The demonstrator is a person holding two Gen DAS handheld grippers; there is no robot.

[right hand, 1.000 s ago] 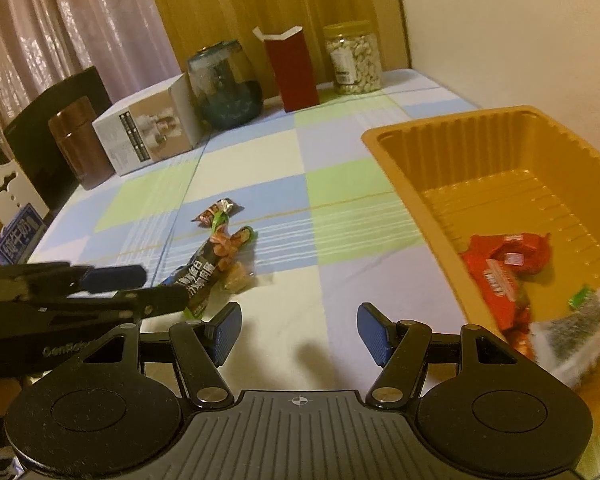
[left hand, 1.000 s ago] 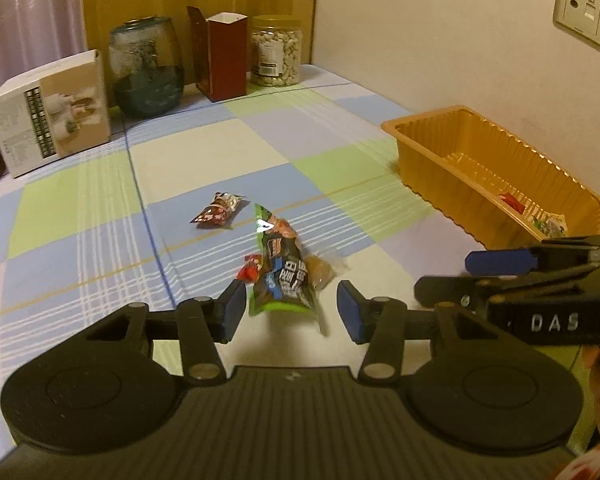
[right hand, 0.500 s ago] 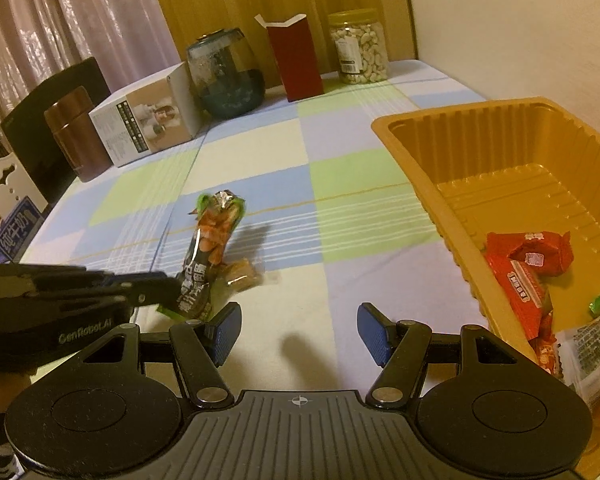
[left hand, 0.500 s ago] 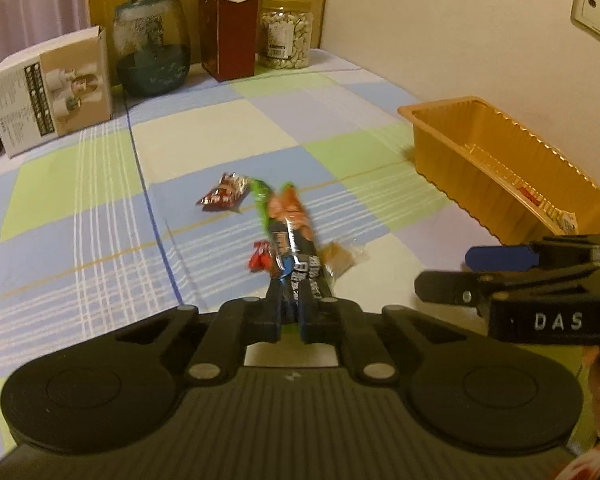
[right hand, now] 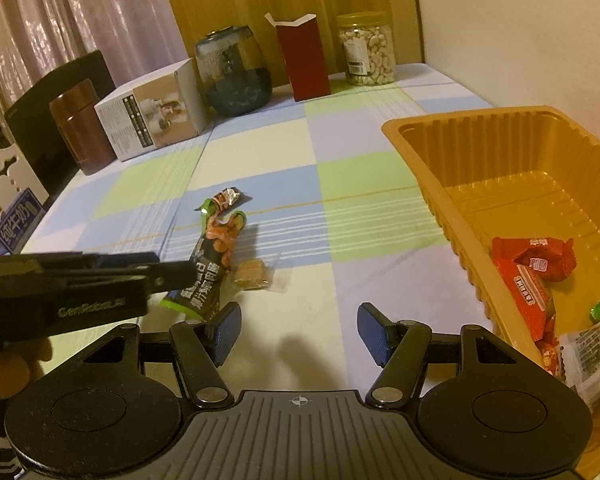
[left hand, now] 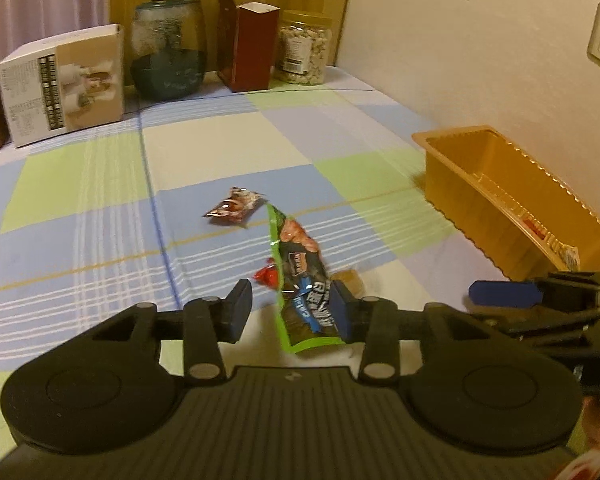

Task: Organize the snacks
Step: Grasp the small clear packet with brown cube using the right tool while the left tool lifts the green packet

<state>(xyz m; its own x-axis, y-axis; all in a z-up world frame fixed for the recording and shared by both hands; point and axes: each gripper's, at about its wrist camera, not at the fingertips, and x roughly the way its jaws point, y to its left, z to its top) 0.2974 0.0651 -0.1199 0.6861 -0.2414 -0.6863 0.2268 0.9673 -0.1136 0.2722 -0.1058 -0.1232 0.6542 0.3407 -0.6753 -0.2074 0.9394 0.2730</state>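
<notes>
A long green and black snack packet point(left hand: 300, 280) hangs tilted against the right finger of my left gripper point(left hand: 290, 312), whose jaws stand open; it also shows in the right wrist view point(right hand: 212, 264). A small red candy point(left hand: 266, 276), a tan wrapped candy point(right hand: 252, 274) and a red-brown packet point(left hand: 234, 210) lie on the checked cloth. The orange tray point(right hand: 432, 168) at the right holds red packets point(right hand: 532, 268). My right gripper point(right hand: 298, 334) is open and empty next to the tray.
At the table's far end stand a white box point(left hand: 62, 84), a dark glass jar point(left hand: 168, 46), a red carton point(left hand: 248, 46) and a nut jar point(left hand: 304, 52). A brown canister point(right hand: 82, 124) stands at the left edge. The wall runs along the right side.
My left gripper shut on the green packet and lifted it, and now its jaws have opened again with the packet leaning on the right finger. The right gripper barely moved.
</notes>
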